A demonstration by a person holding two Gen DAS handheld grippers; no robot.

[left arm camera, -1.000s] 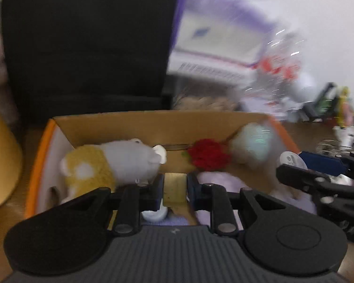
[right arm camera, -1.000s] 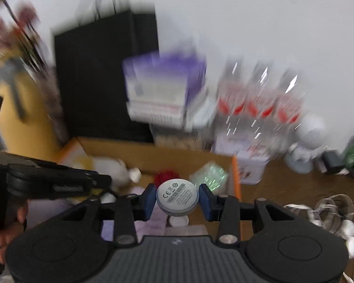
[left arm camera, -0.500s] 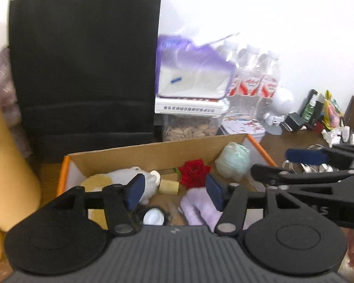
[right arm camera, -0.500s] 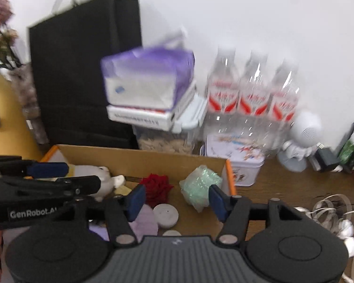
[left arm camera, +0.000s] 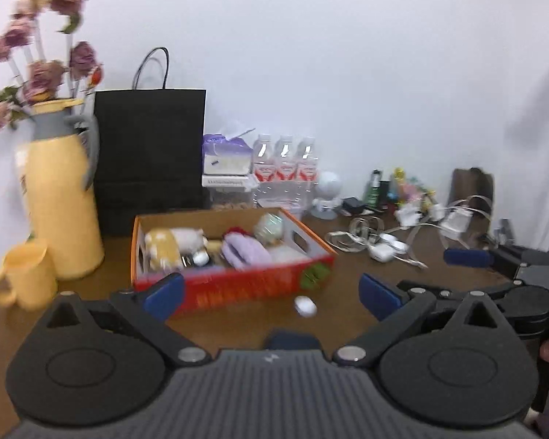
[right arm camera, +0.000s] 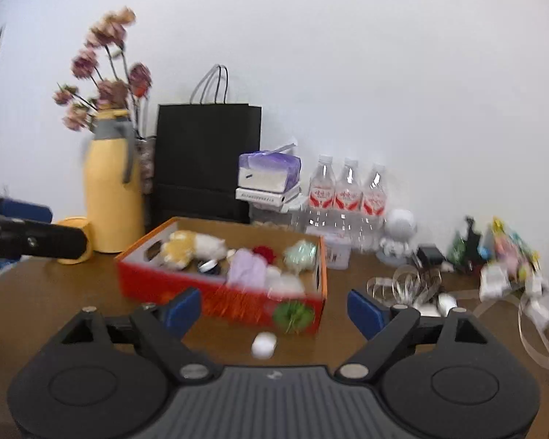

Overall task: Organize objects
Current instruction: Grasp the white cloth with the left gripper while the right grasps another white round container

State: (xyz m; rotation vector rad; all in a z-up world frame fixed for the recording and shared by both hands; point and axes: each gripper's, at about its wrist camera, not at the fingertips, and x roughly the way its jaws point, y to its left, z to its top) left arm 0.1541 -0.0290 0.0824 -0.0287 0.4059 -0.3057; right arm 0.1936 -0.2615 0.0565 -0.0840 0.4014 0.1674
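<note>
— The box (left arm camera: 216,285), where does it sit?

— The orange cardboard box stands on the brown bench (left arm camera: 347,263), straight ahead of the left claw (left arm camera: 271,292) and a little to the left of centre ahead of the right claw (right arm camera: 274,309). Inside lie a yellow-and-white plush toy (right arm camera: 192,247), a lilac cloth (right arm camera: 247,269), a red flower (right arm camera: 265,252) and a pale green bundle (right arm camera: 300,252) (the smaller bits between them are too blurred to name).

— Anything outside it?

— A small white puck (right arm camera: 263,345) lies on the bench just in front of the box's near wall, between the box and the right claw, touching neither as far as I can tell.

— And the claws?

— Both are spread wide and hold nothing. The left claw's blue pads (left arm camera: 164,294) stand well apart, level with the box front; the right claw's pads (right arm camera: 183,311) do the same. The right claw also shows at the right edge of the left wrist view (left arm camera: 494,274), beside the left one.

— What stands farther off?

— Beyond the box, left of both claws' line, a yellow flask (left arm camera: 60,205) with dried flowers (left arm camera: 36,69), and a yellow mug (left arm camera: 22,281) beside it. Behind the box a black paper bag (right arm camera: 206,164), then a purple tissue pack (right arm camera: 269,172) on a stack, and three water bottles (right arm camera: 346,197). Off to the right, a white round gadget (right arm camera: 399,237) and a tangle of cables (right arm camera: 421,285).
</note>
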